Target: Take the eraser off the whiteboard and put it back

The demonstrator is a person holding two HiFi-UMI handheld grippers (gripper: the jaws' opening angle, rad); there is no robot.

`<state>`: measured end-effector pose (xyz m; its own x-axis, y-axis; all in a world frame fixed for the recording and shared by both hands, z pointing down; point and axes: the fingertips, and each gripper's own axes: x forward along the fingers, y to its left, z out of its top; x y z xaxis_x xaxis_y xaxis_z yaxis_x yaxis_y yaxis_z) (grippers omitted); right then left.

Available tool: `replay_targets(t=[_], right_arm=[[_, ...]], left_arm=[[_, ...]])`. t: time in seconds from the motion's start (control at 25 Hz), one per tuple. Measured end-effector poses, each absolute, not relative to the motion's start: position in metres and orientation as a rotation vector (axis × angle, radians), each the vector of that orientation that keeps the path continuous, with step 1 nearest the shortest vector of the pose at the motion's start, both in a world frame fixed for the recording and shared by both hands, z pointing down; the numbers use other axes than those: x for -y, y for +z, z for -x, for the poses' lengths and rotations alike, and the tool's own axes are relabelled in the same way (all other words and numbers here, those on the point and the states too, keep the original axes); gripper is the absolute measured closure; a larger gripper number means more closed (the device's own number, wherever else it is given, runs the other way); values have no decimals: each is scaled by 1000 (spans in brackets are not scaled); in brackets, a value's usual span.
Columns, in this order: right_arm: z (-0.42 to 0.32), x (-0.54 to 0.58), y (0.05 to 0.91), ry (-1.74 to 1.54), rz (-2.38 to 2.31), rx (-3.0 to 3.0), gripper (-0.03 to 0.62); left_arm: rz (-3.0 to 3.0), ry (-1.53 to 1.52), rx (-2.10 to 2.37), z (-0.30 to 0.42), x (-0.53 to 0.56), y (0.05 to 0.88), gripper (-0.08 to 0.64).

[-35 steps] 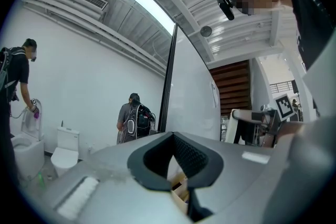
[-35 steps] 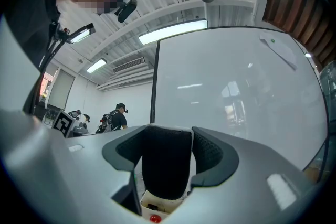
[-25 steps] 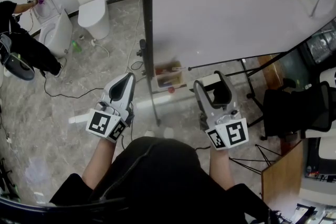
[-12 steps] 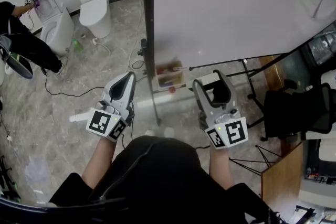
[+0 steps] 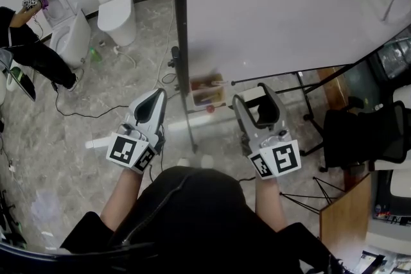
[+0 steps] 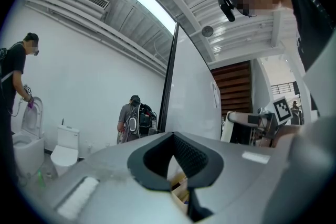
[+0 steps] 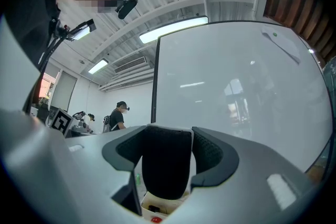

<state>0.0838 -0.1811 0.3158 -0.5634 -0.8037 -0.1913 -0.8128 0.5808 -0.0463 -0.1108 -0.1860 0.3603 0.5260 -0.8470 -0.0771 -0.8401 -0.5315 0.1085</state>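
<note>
Two grippers are out in front of you, side by side and well apart. Your right gripper has the eraser: its jaws pinch it from both sides, and in the right gripper view the black felt face fills the gap between the pads, with a thin white edge along the top. The eraser is off the whiteboard, held in the air short of it and touching nothing but the jaws. In that same view the board spreads wide and blank ahead.

Your left gripper carries nothing. Its jaws are pressed together, coming to a point in the head view. It sits to the left of the board's dark frame, while the right one sits under the board's lower edge.

Down on the marble floor, a small box rests by the foot of the frame, between your two grippers in the head view. Far left, two toilets stand by the wall, and a person in dark clothes bends over the nearer one. A black chair is off to your right.
</note>
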Motion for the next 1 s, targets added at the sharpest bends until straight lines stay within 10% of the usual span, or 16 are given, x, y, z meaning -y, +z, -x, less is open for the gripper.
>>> replay_targets(t=[1.0], right_arm=[[-57, 219, 361, -25, 1382, -2657, 318]], left_arm=[[-2655, -159, 1545, 130, 185, 371, 557]])
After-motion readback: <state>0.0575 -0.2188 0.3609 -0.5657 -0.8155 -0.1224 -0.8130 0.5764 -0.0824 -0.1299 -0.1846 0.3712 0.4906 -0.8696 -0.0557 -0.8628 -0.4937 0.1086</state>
